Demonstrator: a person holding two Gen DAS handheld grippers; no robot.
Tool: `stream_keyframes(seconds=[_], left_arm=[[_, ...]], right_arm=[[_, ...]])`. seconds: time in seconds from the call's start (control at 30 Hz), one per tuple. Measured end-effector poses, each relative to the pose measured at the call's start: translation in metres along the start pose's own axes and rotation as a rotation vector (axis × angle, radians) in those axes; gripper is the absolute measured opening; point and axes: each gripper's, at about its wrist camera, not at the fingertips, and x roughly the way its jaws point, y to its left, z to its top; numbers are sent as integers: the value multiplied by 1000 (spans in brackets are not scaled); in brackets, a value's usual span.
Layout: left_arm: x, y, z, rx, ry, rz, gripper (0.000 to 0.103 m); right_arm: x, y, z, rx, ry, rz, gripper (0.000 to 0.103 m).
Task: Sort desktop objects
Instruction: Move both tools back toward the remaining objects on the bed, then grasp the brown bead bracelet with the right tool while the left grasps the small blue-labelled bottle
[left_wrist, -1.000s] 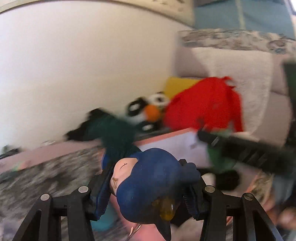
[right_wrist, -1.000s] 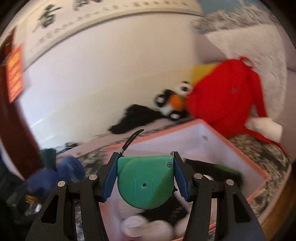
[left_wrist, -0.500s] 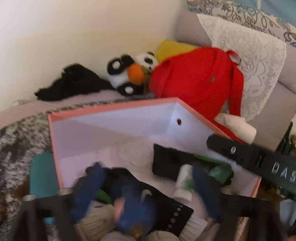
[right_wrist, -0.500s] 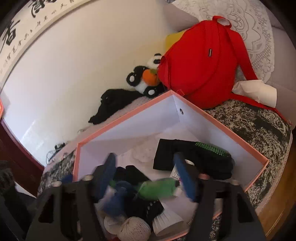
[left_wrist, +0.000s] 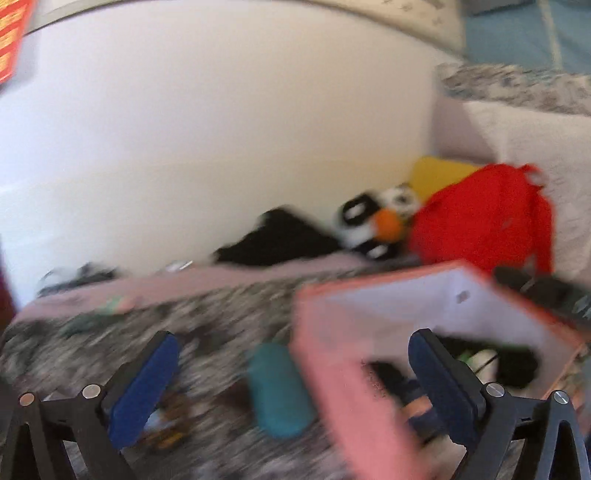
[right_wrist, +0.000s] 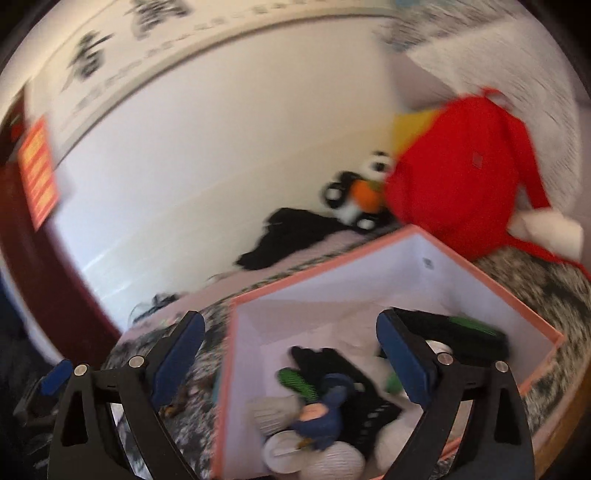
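Observation:
A pink box (right_wrist: 406, 254) with white inner walls holds sorted items: a blue doll (right_wrist: 321, 410), black items, white balls and green pieces. The box also shows blurred in the left wrist view (left_wrist: 347, 373). My right gripper (right_wrist: 290, 354) is open and empty above the box's near left corner. My left gripper (left_wrist: 295, 380) is open and empty, left of the box, above a teal cylinder (left_wrist: 279, 387) lying on the speckled cloth. A small colourful item (left_wrist: 166, 417) lies by the left finger.
A red backpack (right_wrist: 458, 177), a panda plush (right_wrist: 354, 199), a yellow cushion and black clothing (right_wrist: 288, 236) lie behind the box against the white wall. White pillows stand at the right. A dark red frame (right_wrist: 48, 266) is at the left.
Both grippers have opened. The blue doll and the green item have dropped into the box. Both grippers have since lifted and swung left, away from the box's middle.

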Motion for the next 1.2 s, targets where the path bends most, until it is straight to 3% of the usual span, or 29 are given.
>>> stream_keyframes(seconds=[0.27,0.33,0.53,0.7,0.83,0.9,0.97,1.0,1.1,1.2], left_arm=[[3,101,-73,-81,47,262,102],[6,124,-78,-99,95,304,102],[-13,183,-84,-207,84,454,102],[-21,226,-96,-380,123,485,102],[-27,233,-97,-428,108,483,102],[-28,236,-98,-440,107,478,102],[-28,239,-99,-454,112,471,102],[-28,241,-100,-461,116,467,102],[-28,244,-101,-478,123,451,102],[-30,247,-101,-480,122,447,102]], right_arm=[[19,97,-38,-171,30,159,96],[31,121,-51,-212,53,176,96],[83,174,-92,-269,182,189,96],[132,213,-126,-289,308,192,96],[176,217,-154,-236,429,215,95],[203,213,-159,-162,479,238,83],[226,207,-160,-96,511,256,47],[237,205,-159,-95,516,232,41],[257,199,-155,-129,502,141,38],[279,187,-165,-68,577,130,38]])
